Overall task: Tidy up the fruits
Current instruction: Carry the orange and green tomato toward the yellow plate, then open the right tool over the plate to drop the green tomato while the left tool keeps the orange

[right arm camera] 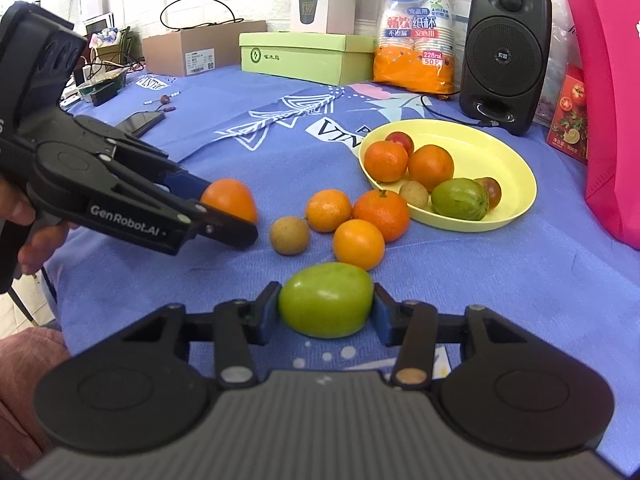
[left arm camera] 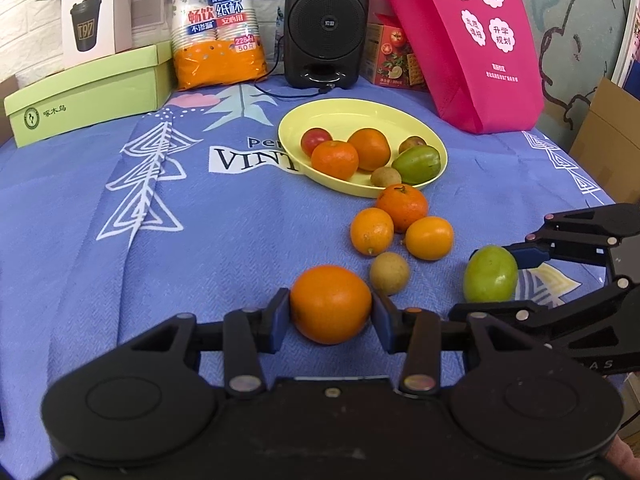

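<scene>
My left gripper [left arm camera: 330, 312] is shut on a large orange [left arm camera: 330, 303] just above the blue cloth; it also shows in the right wrist view [right arm camera: 230, 200]. My right gripper [right arm camera: 326, 307] is shut on a green fruit [right arm camera: 326, 299], which shows in the left wrist view [left arm camera: 490, 273] too. A yellow plate [left arm camera: 304, 114] holds two oranges, two small red fruits, a green fruit [left arm camera: 418, 164] and a small brown fruit. In front of the plate lie three oranges [left arm camera: 402, 206] and a brown fruit [left arm camera: 389, 273].
Along the back stand a green box [left arm camera: 88, 94], a pack of paper cups [left arm camera: 218, 24], a black speaker [left arm camera: 326, 24] with a cable, a pink bag [left arm camera: 472, 40] and a cracker box. A phone [right arm camera: 142, 122] and clutter lie at the far left edge.
</scene>
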Tool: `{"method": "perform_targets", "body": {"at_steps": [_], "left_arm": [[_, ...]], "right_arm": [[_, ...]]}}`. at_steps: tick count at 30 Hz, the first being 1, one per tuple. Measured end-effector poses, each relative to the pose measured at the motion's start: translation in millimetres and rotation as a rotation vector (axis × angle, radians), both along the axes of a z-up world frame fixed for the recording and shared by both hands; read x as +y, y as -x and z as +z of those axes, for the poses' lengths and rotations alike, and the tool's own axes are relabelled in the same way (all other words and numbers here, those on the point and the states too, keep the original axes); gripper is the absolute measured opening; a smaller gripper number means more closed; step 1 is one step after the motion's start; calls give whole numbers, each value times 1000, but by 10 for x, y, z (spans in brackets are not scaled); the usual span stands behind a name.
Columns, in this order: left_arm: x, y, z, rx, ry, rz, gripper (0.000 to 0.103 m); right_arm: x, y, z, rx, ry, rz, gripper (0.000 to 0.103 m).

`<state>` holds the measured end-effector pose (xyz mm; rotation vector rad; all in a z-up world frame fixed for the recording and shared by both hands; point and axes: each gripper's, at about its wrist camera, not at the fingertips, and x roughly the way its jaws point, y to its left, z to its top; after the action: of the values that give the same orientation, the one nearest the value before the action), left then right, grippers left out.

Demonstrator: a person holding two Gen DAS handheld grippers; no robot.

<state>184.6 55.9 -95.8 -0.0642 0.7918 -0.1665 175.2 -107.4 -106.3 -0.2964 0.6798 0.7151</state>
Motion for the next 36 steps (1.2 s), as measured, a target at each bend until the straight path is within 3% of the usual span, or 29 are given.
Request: {"method": "perform_targets", "body": {"at_steps": [12,19,27,36], "left_arm": [[-2,75,174,-35,1,-15,43],[-24,-101,273,-55,-12,-32,43],[-72,-485,349,-72,-15,-48,43],[-187,-1284,435,-102,-12,-38,43]], "right_arm": [[-103,86,124,-18,-14,-4,46],[-202,-56,220,-41,-12,-39,46],[-259,-327,287,-70,-12,-71,46],[-225,-891,437,-129,-21,-133,46]]}}
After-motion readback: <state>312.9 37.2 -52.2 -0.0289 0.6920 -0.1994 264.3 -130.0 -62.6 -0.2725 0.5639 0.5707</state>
